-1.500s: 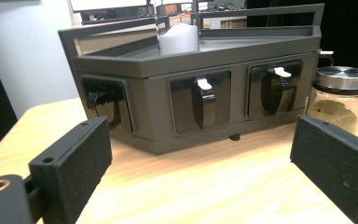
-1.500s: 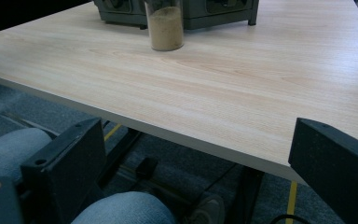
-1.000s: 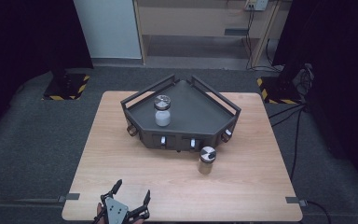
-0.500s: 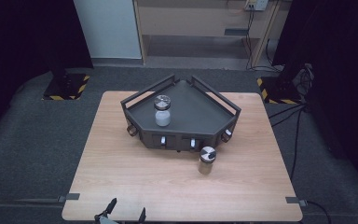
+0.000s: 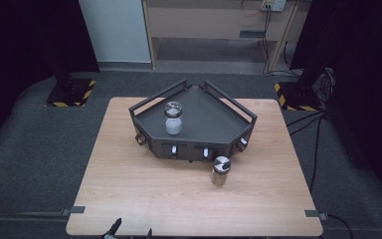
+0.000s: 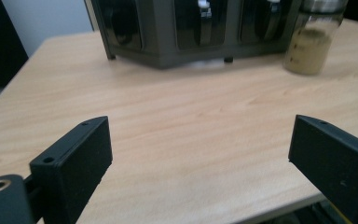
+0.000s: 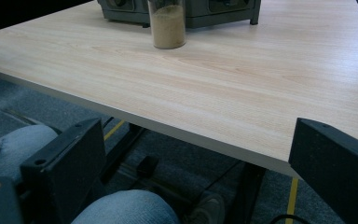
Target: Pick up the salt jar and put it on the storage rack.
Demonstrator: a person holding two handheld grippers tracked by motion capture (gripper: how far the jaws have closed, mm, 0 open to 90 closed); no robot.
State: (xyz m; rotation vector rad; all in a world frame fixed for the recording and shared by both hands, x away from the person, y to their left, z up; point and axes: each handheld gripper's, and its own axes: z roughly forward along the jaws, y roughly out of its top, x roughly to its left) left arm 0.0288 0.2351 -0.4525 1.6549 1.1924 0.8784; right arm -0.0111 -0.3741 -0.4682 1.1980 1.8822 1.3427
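Observation:
A dark corner-shaped rack (image 5: 199, 124) stands on the wooden table (image 5: 129, 189). A metal-lidded jar of white powder (image 5: 173, 119) sits on the rack's top. Another lidded jar with tan powder (image 5: 221, 172) stands on the table just in front of the rack. My left gripper (image 5: 132, 232) pokes in at the table's near edge, open. In the left gripper view the left gripper (image 6: 199, 126) has nothing between its jaws, which have just been closing slightly; it faces the rack (image 6: 191, 28) and the tan jar (image 6: 312, 46). The right gripper (image 7: 198, 126) is open, held below the table's edge.
In the right gripper view a person's jeans-clad knees (image 7: 126, 210) lie under the gripper, with the table's near edge (image 7: 168, 128) ahead. Grey carpet (image 5: 40, 164) surrounds the table. Cables (image 5: 318, 129) run along the floor at the right.
The left gripper has drawn back toward the bottom edge of the high view; a second ago its whole body showed over the table's near edge, now just the jaw tips.

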